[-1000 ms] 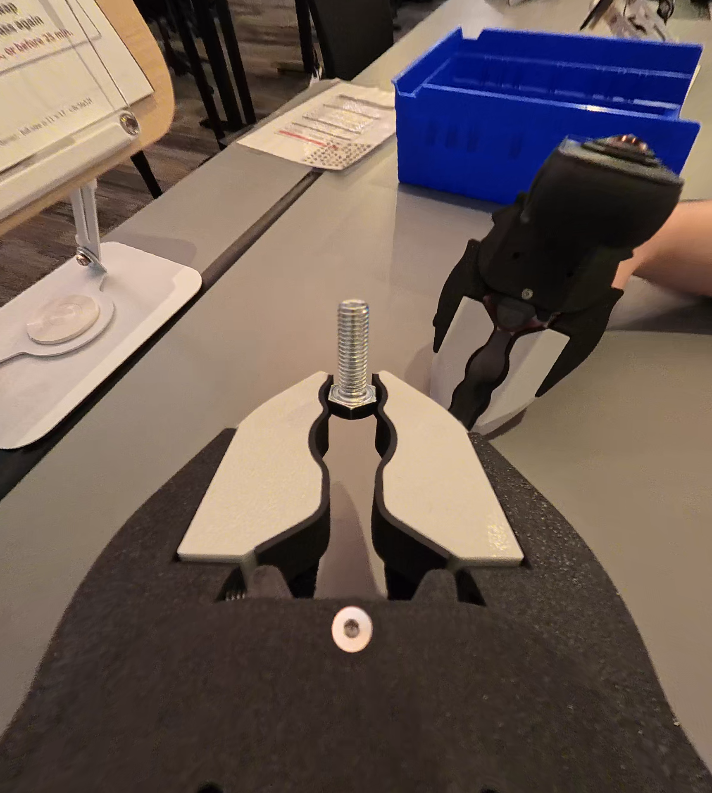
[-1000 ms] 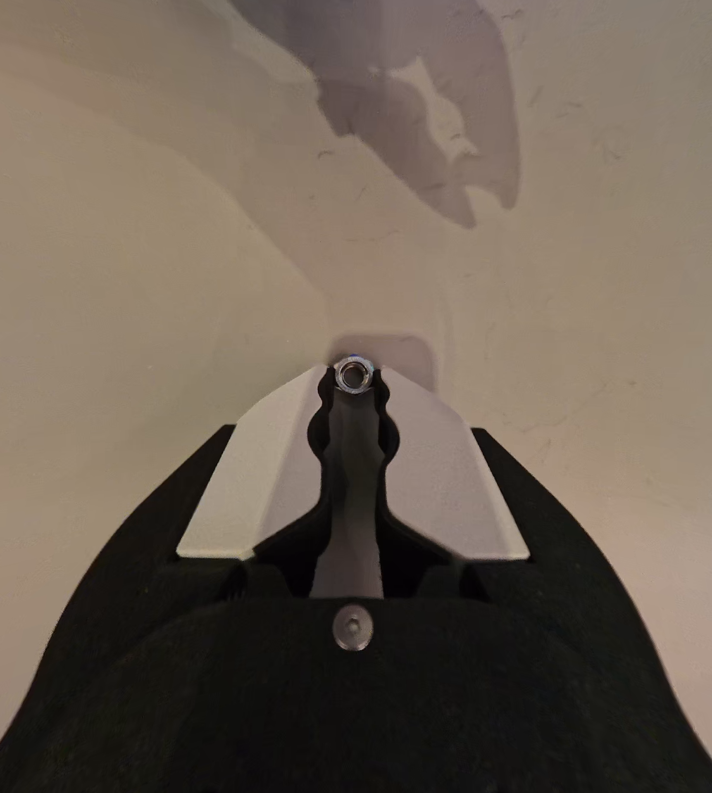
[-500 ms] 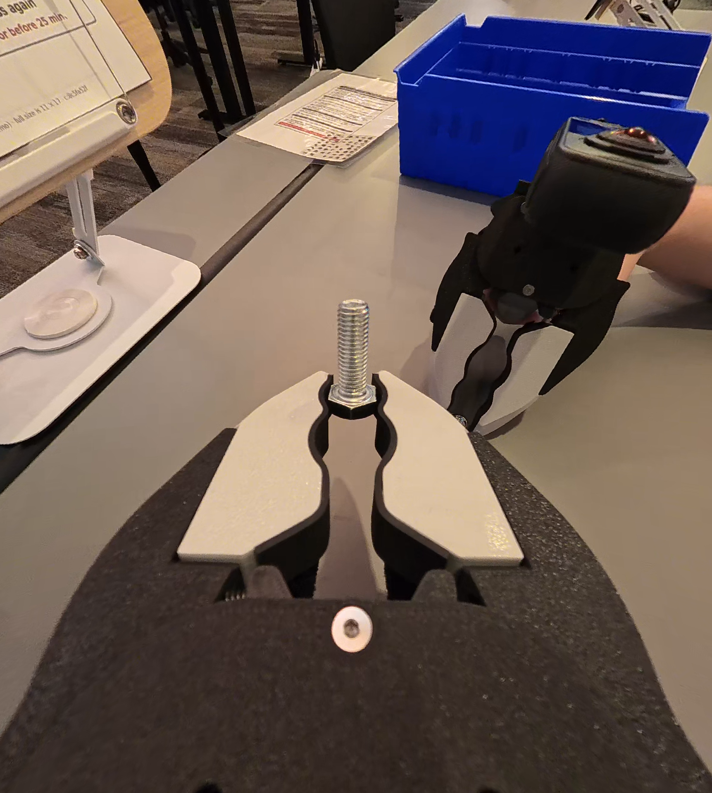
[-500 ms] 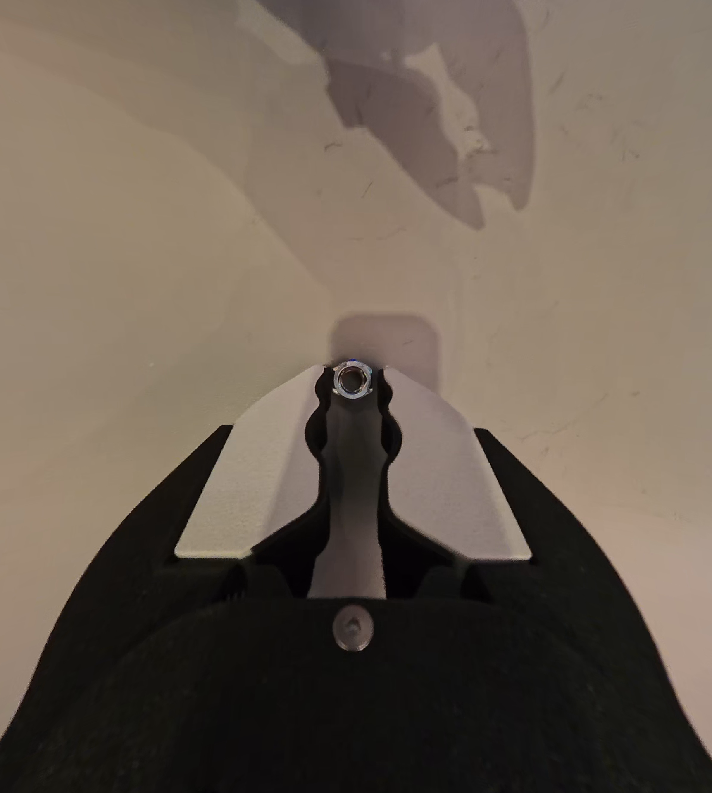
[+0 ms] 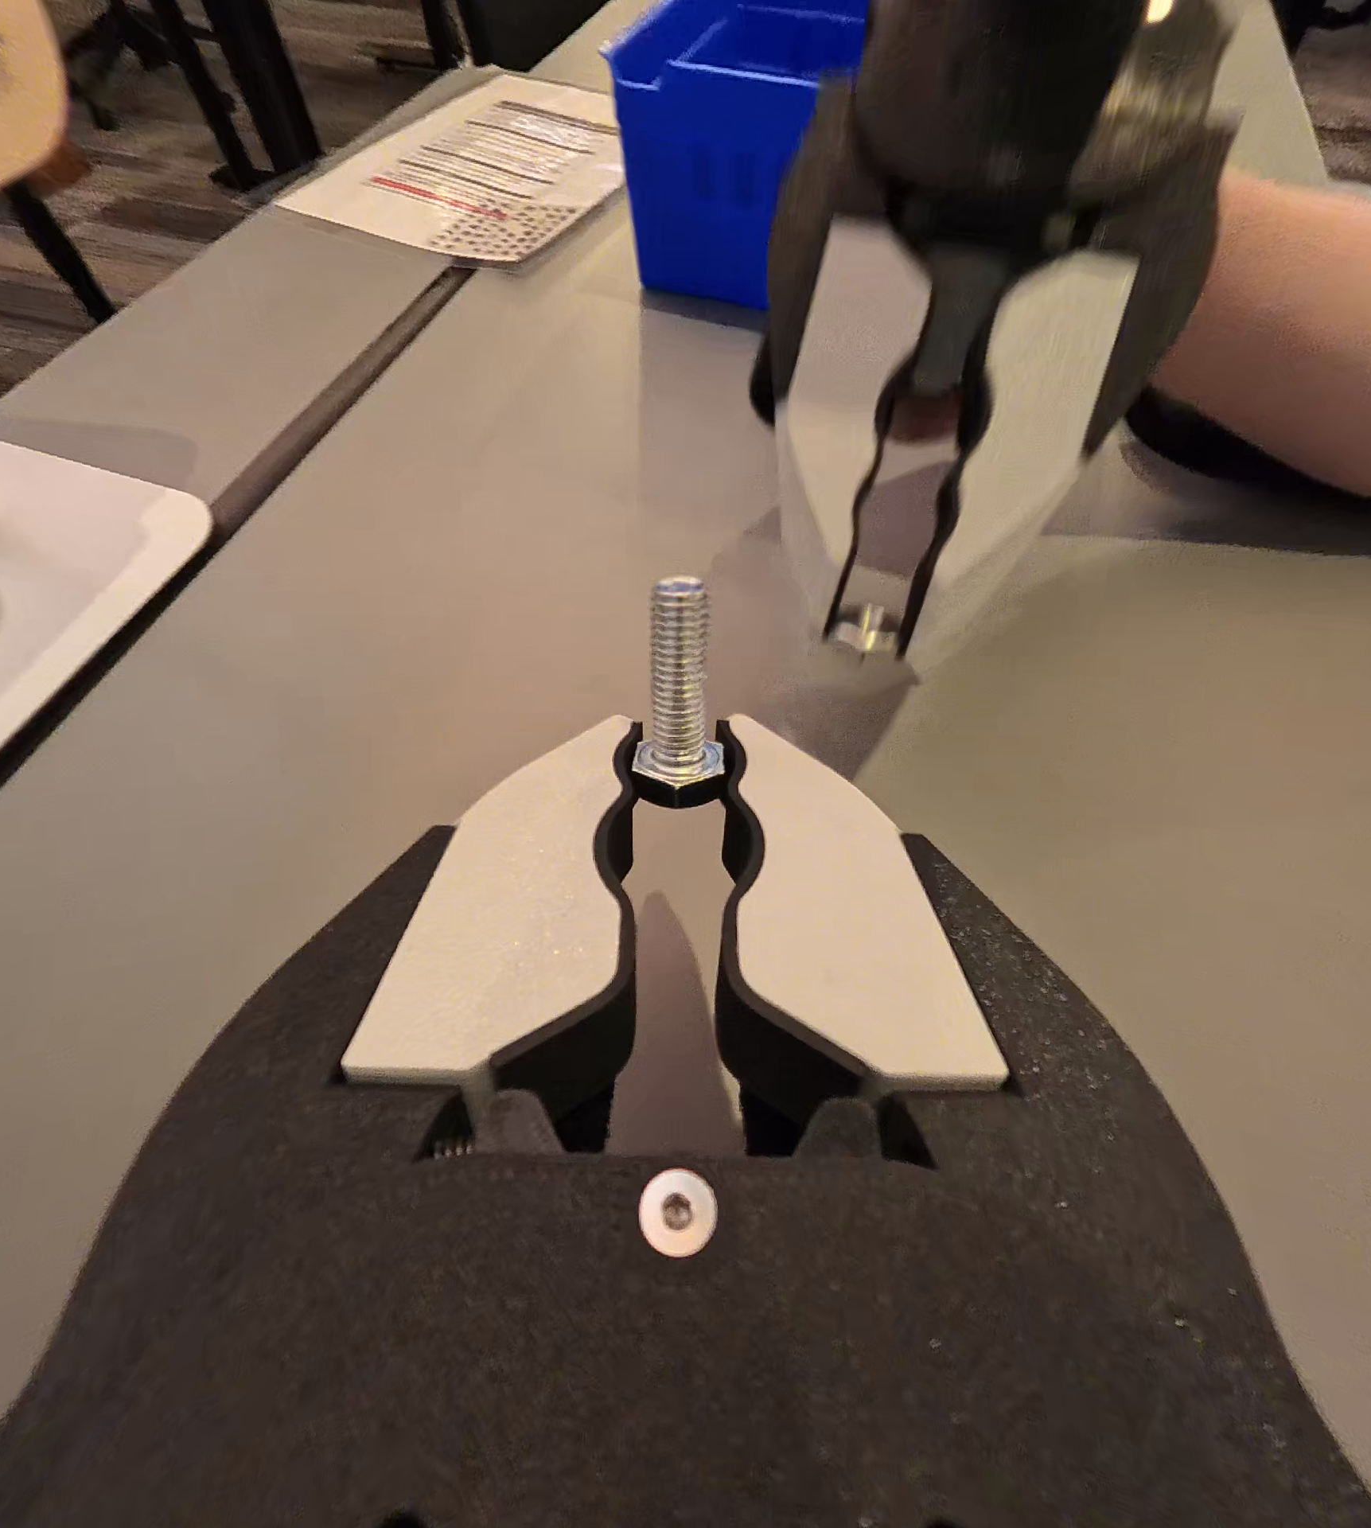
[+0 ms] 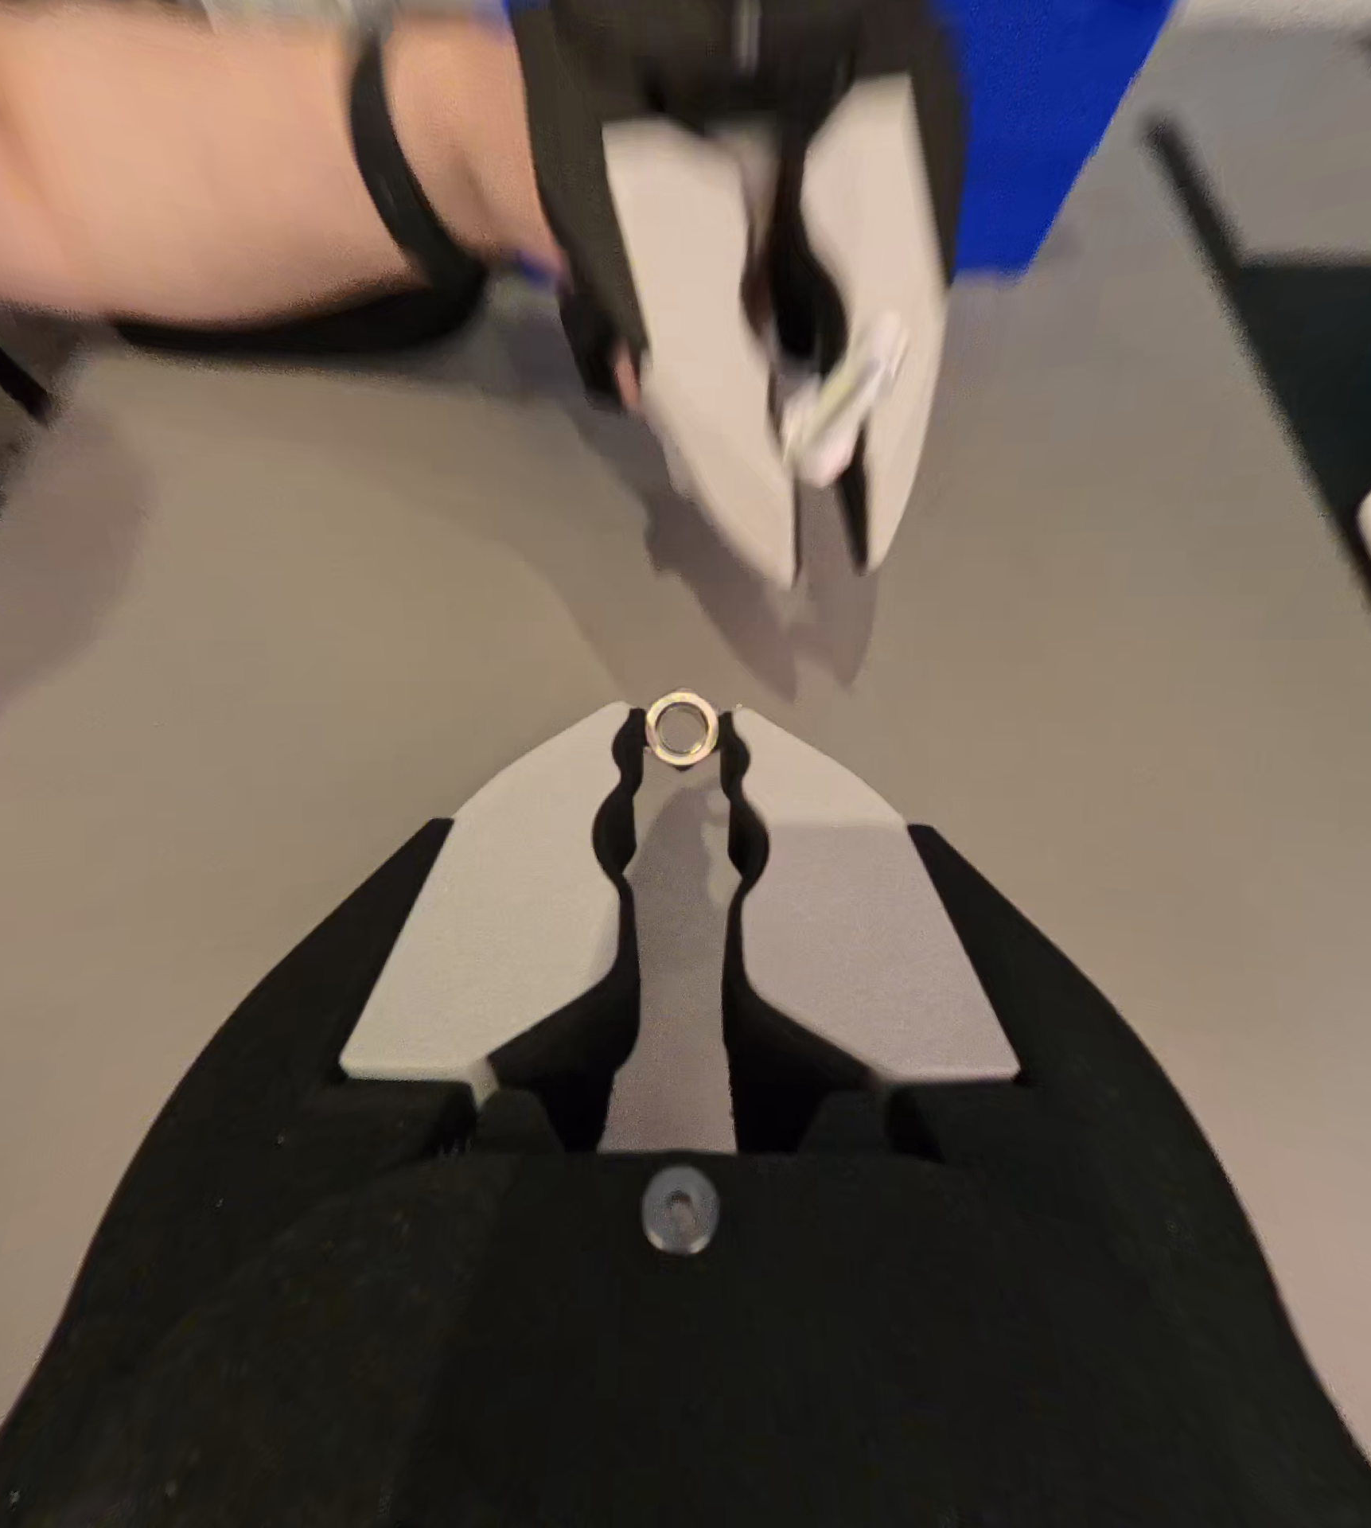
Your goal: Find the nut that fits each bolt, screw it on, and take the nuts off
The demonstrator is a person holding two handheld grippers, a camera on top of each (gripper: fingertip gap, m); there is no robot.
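Note:
My left gripper (image 5: 678, 748) is shut on the hex head of a silver bolt (image 5: 678, 661), whose threaded shank stands upright above the grey table (image 5: 417, 579). My right gripper (image 6: 682, 732) is shut on a small silver nut (image 6: 682, 736), its hole facing the camera. In the left wrist view the right gripper (image 5: 868, 641) hangs point-down to the right of the bolt, lifted off the table, with the nut (image 5: 864, 637) at its tips. In the right wrist view the left gripper (image 6: 826, 529) shows blurred ahead, holding the bolt (image 6: 839, 405).
A blue bin (image 5: 715, 157) stands at the back of the table, with a printed sheet (image 5: 492, 182) to its left. A white stand base (image 5: 29, 579) lies at the left edge. A person's forearm (image 5: 1310, 347) reaches in from the right. Across from one pair of fingers to the other is roughly 5 centimetres.
The right gripper has lifted off the table with the nut and swung up toward the bolt. The left gripper has shifted forward, still holding the bolt upright.

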